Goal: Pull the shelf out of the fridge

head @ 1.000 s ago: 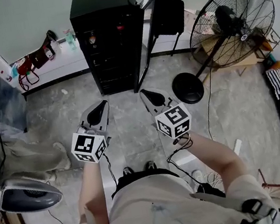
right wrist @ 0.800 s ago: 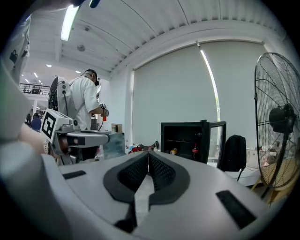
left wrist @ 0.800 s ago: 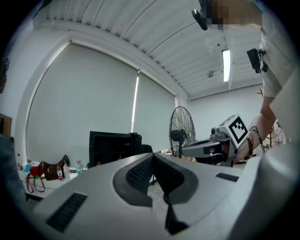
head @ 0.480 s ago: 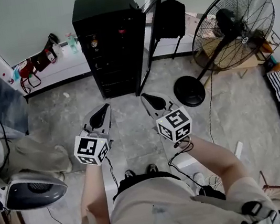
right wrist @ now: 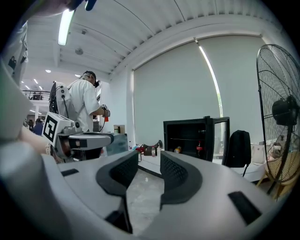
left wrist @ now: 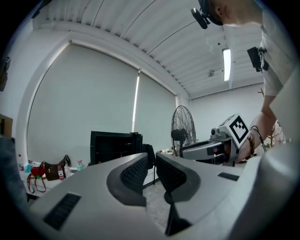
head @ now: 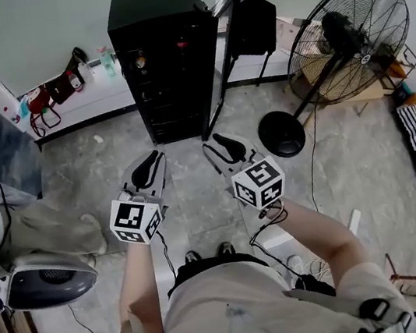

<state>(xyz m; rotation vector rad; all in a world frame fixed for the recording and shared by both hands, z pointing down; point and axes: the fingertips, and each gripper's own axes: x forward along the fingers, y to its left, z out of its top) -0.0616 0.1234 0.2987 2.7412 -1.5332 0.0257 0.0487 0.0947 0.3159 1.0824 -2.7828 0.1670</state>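
grey floor (head: 194,197) lies below me; black fridge (head: 166,58) stands well ahead, door open, shelf (right wrist: 185,139) inside. my left gripper (head: 148,164) and right gripper (head: 219,148) have just been opening, left barely, both empty.

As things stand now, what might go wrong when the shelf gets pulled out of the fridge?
1. A bottle and a smaller item sit on shelves inside the fridge; a jerky pull might topple them.
2. The open door stands right beside the opening, so the shelf's edge could catch on it.
3. The fan base and a floor cable lie close by and could trip the person stepping in.
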